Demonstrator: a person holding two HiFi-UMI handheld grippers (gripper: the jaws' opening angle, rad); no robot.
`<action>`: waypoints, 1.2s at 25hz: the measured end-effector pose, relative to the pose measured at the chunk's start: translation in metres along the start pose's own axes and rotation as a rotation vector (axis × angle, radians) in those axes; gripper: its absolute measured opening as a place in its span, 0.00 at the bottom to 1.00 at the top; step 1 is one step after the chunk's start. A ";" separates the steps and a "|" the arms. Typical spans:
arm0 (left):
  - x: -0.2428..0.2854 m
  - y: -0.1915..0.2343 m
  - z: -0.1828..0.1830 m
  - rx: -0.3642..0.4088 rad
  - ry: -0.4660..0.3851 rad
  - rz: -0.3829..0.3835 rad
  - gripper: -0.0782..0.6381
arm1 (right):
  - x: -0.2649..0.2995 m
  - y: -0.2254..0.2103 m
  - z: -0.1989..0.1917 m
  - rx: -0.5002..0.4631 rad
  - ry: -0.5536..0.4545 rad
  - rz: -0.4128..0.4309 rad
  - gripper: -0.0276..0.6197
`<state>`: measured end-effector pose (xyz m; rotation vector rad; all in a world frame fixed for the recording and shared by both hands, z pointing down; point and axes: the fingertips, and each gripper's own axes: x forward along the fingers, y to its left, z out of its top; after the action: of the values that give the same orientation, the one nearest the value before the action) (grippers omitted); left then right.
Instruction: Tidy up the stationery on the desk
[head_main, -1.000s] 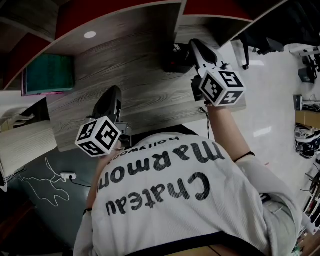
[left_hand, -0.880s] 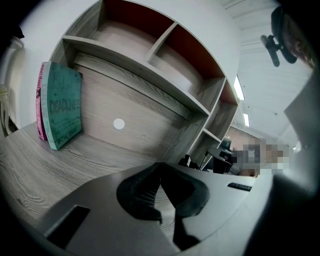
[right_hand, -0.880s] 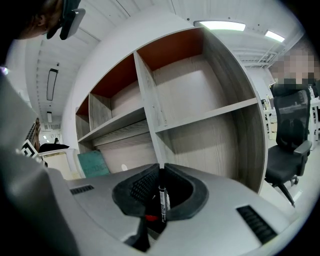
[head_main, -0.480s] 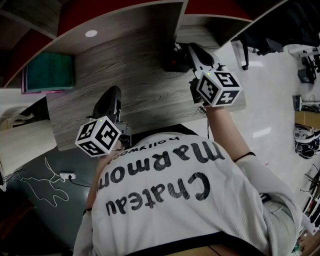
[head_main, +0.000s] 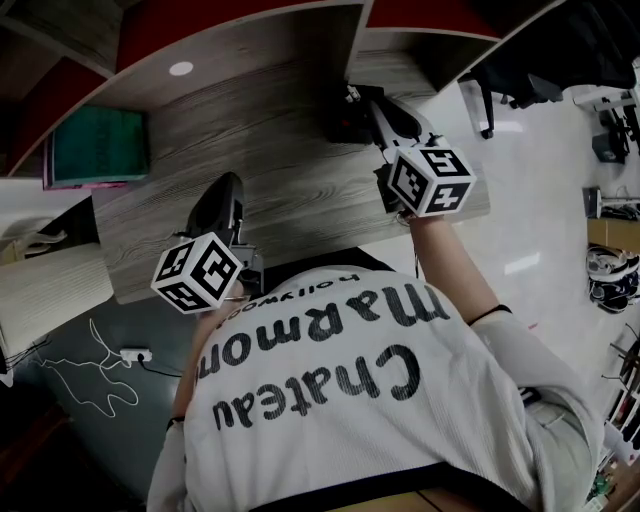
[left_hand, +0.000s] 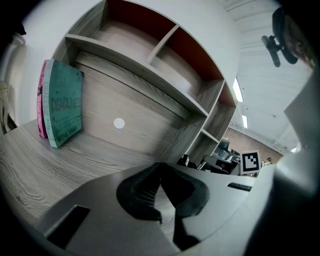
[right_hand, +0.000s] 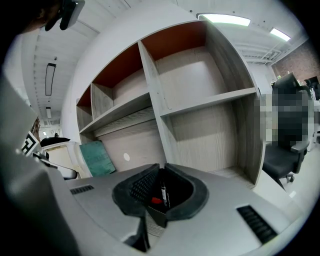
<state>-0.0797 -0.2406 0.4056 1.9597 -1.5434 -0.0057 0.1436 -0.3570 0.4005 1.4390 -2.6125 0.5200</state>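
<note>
My right gripper (head_main: 362, 98) hangs over a black pen holder (head_main: 341, 120) at the back right of the wooden desk (head_main: 270, 150). In the right gripper view its jaws (right_hand: 161, 169) meet at the tips. Through the gap behind them I see the holder (right_hand: 156, 211) with a black pen (right_hand: 163, 194) and something red (right_hand: 156, 201) in it. My left gripper (head_main: 226, 190) rests low over the desk's front, shut and empty (left_hand: 160, 165). No other loose stationery shows on the desk.
A green book (left_hand: 64, 107) leans upright at the desk's left beside a pink one (left_hand: 40, 100). Open shelf compartments (right_hand: 200, 105) rise behind the desk. A white round disc (left_hand: 119, 123) sits on the back panel. An office chair (right_hand: 280, 150) stands at the right.
My right gripper has drifted a little to the left and further in over the pen holder. The left gripper has not moved.
</note>
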 end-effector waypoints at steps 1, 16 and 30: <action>-0.001 0.001 0.000 0.000 -0.001 0.000 0.13 | 0.000 0.001 -0.001 -0.001 0.002 0.000 0.11; -0.006 0.003 -0.002 -0.008 -0.006 0.002 0.13 | 0.001 0.004 -0.018 -0.006 0.051 0.004 0.11; -0.003 0.001 -0.006 -0.007 0.004 0.006 0.13 | 0.004 0.003 -0.032 -0.005 0.103 0.023 0.11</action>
<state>-0.0790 -0.2352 0.4092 1.9480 -1.5451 -0.0050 0.1366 -0.3472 0.4307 1.3445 -2.5515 0.5740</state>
